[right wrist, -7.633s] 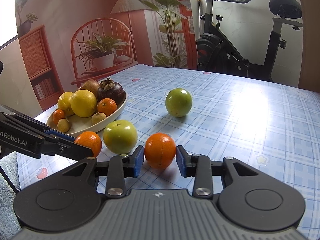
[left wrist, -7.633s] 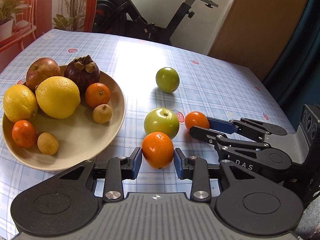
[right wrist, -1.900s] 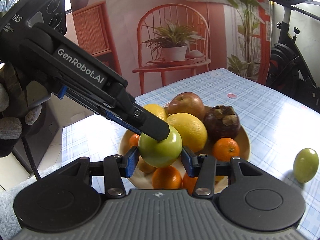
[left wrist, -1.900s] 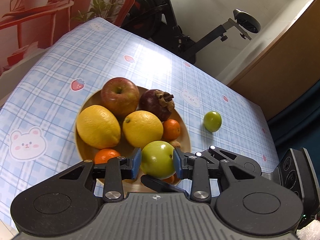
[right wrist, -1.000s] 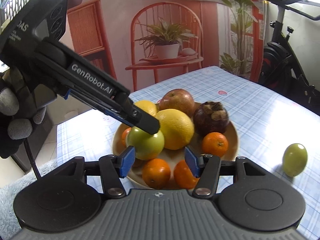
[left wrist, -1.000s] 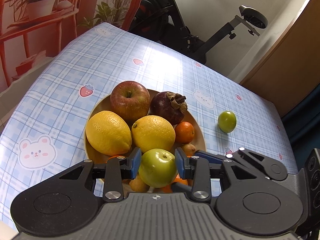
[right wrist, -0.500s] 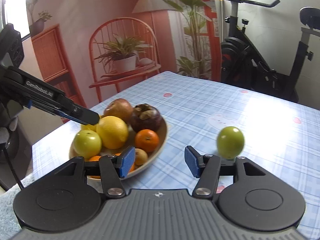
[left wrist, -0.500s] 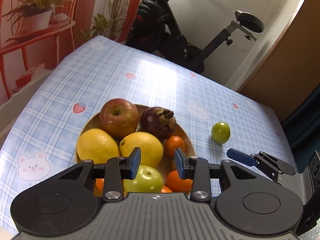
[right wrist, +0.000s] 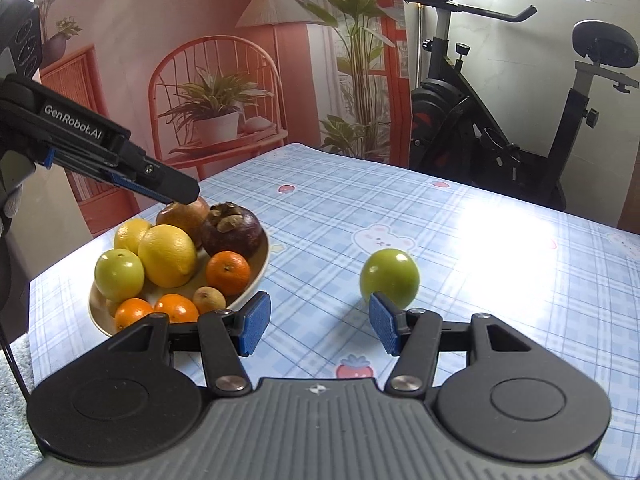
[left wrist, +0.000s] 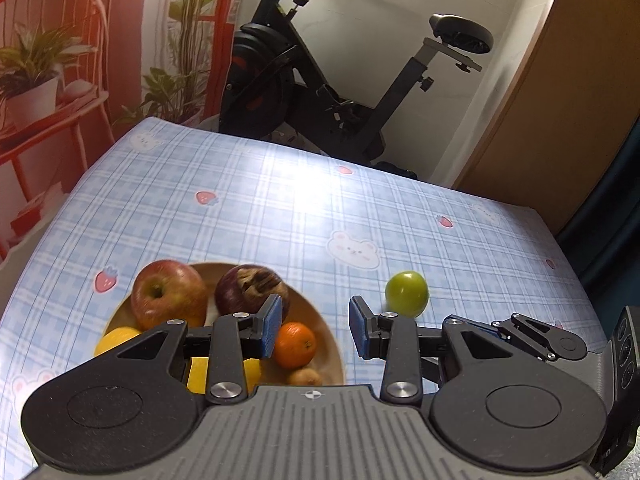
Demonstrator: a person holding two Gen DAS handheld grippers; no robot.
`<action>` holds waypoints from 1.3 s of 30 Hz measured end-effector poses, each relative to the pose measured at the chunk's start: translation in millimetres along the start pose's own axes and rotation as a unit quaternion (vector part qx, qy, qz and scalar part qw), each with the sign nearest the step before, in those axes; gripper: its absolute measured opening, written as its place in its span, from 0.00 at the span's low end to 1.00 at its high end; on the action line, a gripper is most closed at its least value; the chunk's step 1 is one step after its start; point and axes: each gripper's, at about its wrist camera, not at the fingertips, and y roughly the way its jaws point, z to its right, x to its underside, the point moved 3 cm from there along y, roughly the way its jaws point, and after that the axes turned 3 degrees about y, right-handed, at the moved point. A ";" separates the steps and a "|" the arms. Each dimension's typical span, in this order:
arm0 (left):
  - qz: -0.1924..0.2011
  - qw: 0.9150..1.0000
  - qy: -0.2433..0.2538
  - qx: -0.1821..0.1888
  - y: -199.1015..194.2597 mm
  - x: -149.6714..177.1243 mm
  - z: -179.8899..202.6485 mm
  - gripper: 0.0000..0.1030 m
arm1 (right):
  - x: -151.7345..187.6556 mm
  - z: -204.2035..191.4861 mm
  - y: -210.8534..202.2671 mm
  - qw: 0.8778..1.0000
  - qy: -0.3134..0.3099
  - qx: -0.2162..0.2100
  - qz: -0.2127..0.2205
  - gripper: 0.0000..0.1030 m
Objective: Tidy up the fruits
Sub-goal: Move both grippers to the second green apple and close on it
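We judge the task almost done: the bowl (right wrist: 262, 268) holds nearly all the fruits, and only one green fruit (right wrist: 390, 278) is left on the table (right wrist: 500, 264). Both the left gripper (left wrist: 314, 330) and the right gripper (right wrist: 316, 328) stand released, with nothing between the jaws. The green fruit lies just beyond our right jaw tip, not between the jaws.
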 end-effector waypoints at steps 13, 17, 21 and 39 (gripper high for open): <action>0.000 1.000 0.027 -0.009 19.8 -11.6 17.4 0.38 | 0.7 21.0 5.7 1.000 0.002 0.011 0.000 0.57; 0.001 1.000 0.027 -0.011 23.2 -15.5 17.0 0.38 | 1.2 25.0 8.7 1.000 0.002 0.012 -0.003 0.57; -0.005 0.999 0.032 -0.010 29.3 -17.4 18.8 0.38 | 0.0 26.7 12.9 1.000 0.000 0.008 -0.004 0.56; -0.073 0.995 -0.003 0.061 94.4 -22.4 45.9 0.38 | -1.9 41.4 49.4 1.000 0.003 0.025 -0.015 0.56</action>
